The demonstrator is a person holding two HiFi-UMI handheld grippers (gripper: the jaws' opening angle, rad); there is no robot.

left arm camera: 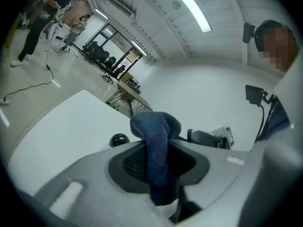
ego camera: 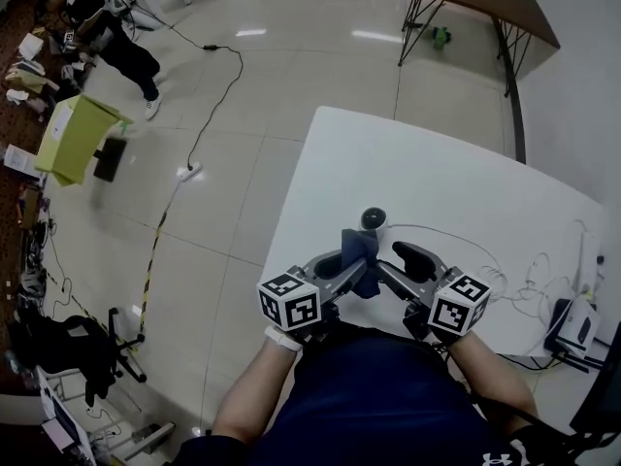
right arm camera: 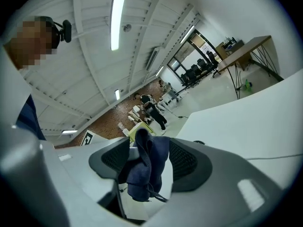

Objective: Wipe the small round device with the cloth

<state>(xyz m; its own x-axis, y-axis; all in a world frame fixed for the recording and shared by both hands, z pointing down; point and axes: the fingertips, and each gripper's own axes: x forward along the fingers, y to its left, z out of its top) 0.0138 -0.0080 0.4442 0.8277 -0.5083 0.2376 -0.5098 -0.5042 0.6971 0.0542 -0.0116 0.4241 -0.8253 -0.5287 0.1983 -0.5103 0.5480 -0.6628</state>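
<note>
While you are holding the cloth clamped in the left tongs above the table, the right tongs are standing wide around its loose end, pressing nothing. Step, likely: you are readying the cloth; wiping is not yet beginning. Small round device: sitting near the table's near edge, just beyond both tips, untouched. Next: lowering the cloth onto it, lightly.
</note>
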